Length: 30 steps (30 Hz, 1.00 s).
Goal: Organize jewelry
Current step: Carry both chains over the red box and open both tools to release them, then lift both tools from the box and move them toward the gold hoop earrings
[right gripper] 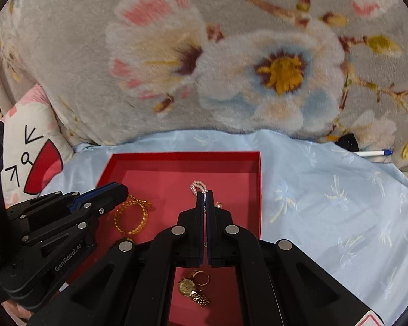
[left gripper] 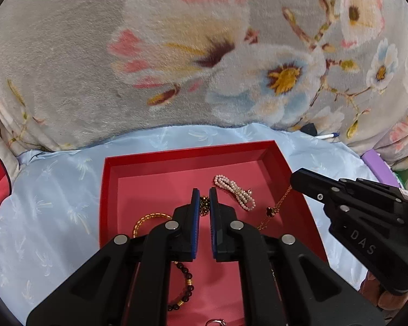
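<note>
1. The red tray [left gripper: 106, 190] sits on a pale blue cloth [left gripper: 54, 190], apparently over a bed, in front of a floral blanket [left gripper: 176, 54]. All the jewelry seen lies inside the tray.

2. The left gripper [left gripper: 204, 198] hovers over the tray's middle, its jaws narrow with a small gap. A dark-and-gold chain [left gripper: 204, 203] shows in that gap just past the tips; whether the pads touch it cannot be told.

3. The right gripper [right gripper: 205, 198] has its jaws nearly together, and a thin chain seems to run between them. This is likely the gold necklace with a dark clover charm [left gripper: 272, 210], which in the left view leads up toward the right gripper's tip.

4. The pearl bracelet [left gripper: 236, 191] lies just ahead of the right gripper, a little beyond its tips, with its long axis diagonal across the tray floor. The right arm is the nearer one to it.

5. The gold bangle [right gripper: 132, 218] lies beside the left gripper's tip. A dark bead bracelet [left gripper: 183, 285] and a gold watch [right gripper: 193, 290] lie at the tray's near end.

6. Judged from this, the coming move turns on the right gripper's hold on the necklace.
</note>
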Motion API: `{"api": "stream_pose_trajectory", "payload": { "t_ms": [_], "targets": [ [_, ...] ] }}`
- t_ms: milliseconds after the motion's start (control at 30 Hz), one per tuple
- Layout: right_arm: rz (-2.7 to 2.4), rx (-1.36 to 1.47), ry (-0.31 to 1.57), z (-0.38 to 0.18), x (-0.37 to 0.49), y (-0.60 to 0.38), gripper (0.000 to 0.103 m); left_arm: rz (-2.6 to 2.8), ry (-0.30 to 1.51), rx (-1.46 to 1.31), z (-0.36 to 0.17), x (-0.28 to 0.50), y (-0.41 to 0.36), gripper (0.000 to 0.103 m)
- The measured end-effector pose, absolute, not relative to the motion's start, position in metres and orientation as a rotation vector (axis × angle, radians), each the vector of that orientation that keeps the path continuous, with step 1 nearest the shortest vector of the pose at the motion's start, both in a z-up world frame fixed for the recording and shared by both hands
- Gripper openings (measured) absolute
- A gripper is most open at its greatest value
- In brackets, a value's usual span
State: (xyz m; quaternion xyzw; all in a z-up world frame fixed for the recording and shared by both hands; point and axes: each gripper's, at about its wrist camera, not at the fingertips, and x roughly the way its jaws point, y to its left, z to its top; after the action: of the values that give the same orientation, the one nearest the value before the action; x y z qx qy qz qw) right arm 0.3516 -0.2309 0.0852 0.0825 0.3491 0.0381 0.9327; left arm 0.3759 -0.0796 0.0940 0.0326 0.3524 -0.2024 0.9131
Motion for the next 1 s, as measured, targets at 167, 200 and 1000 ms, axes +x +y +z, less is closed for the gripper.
{"api": "stream_pose_trajectory", "payload": {
  "t_ms": [167, 200, 1000],
  "targets": [
    [0.060, 0.178, 0.735, 0.070, 0.358, -0.237, 0.002, -0.389, 0.750, 0.079, 0.081, 0.379, -0.090, 0.006],
    [0.057, 0.182, 0.733, 0.069, 0.358, -0.239, 0.002, -0.380, 0.747, 0.074, 0.080, 0.379, -0.090, 0.006],
    [0.130, 0.221, 0.686, 0.045, 0.221, -0.234, 0.025, -0.168, 0.644, 0.118, 0.064, 0.264, -0.029, 0.068]
  ]
}}
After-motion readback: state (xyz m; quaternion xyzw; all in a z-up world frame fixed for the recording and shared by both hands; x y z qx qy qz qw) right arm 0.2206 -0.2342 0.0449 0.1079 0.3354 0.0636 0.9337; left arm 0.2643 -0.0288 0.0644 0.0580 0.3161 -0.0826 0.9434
